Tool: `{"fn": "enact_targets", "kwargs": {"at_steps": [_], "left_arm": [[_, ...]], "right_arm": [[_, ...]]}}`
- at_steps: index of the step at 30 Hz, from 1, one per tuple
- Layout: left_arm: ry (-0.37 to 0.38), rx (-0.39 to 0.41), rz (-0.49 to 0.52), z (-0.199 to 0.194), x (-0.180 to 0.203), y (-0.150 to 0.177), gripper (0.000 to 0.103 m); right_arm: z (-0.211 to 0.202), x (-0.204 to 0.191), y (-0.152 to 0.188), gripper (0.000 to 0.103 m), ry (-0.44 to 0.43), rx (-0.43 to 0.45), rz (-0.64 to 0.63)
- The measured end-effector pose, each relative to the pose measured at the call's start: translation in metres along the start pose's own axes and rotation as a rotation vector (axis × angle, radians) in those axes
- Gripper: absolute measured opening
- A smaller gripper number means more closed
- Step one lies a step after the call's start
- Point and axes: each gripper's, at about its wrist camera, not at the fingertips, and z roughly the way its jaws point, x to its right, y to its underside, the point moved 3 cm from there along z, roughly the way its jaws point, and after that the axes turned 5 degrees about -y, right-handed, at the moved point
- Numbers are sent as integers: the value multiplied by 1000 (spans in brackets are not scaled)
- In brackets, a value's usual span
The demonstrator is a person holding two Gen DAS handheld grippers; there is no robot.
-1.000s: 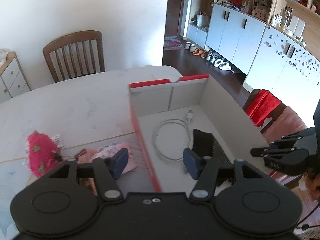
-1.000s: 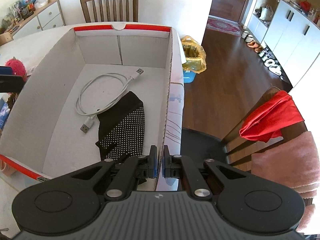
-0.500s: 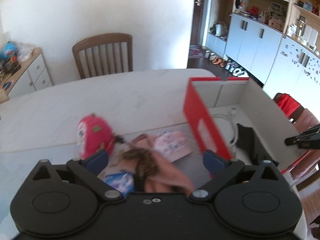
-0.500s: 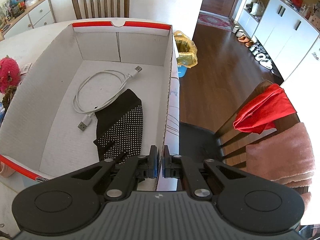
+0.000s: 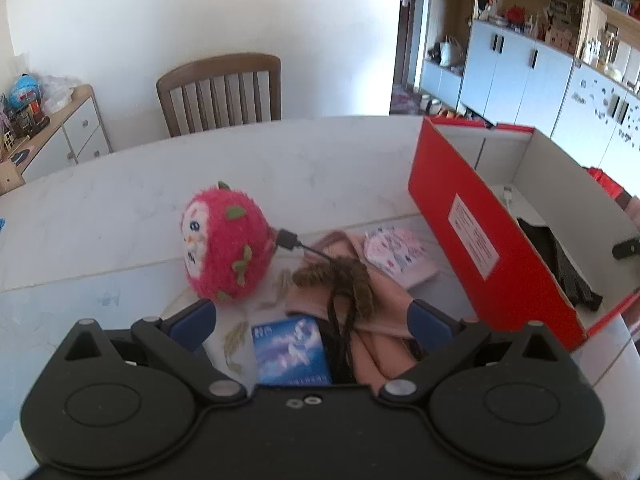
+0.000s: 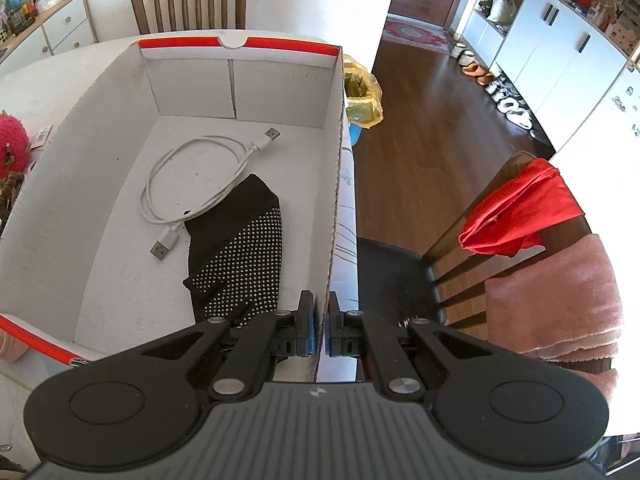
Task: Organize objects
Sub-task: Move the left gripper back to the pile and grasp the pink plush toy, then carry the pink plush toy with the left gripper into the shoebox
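Pile of loose items — pink cloth (image 5: 380, 304), blue packet (image 5: 292, 350), pink plush (image 5: 224, 244) — lay on table (image 5: 120, 200) beside red box (image 5: 488, 240). Left gripper (image 5: 312, 320) released, jaws wide, hovered above pile. Right gripper (image 6: 320, 330) clenched on box wall, steadying. Judged step: choosing next pick; next move calls for descent, closing on cloth.

Daylight is flooding both views; the white wall (image 5: 200, 20) ahead of the jaws is glaring almost blank. Beyond the right jaws, sun is bleaching the floor (image 6: 420, 128). Fisheye bending is curving the box (image 6: 336, 184) walls and darkening the corners. Objects nearest the left jaws are looking slightly soft.
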Motion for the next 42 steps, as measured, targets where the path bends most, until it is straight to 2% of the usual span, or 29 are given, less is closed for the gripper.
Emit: {"fn": "enact_targets", "kwargs": {"at_steps": [5,12,18,22,27,34,38,42], "left_arm": [[23,1,6,11,1,-1,98],[-16,34,-27,21,-31,-22,97],[-51,26,-42,46,-52,-43,97],[-73,-6,-83,70,-58,-48,97],[-24,-52,-190,89,-73,-54,96],[22,-106,-282,102,-86,-45,74],[31,-103,-285,100,-90,-43,65],[18,-98,-280,92,-93,-45,62]], "right_arm": [[1,-2,-1,6,22,-9,8],[1,-5,-2,7,45,-18,23],[2,-9,-3,8,68,-29,30],[3,-9,-4,8,78,-33,36],[3,-11,-4,8,91,-35,39],[2,-13,-5,8,99,-37,38],[2,-14,-5,8,99,-37,38],[1,-14,-4,8,103,-34,39]]}}
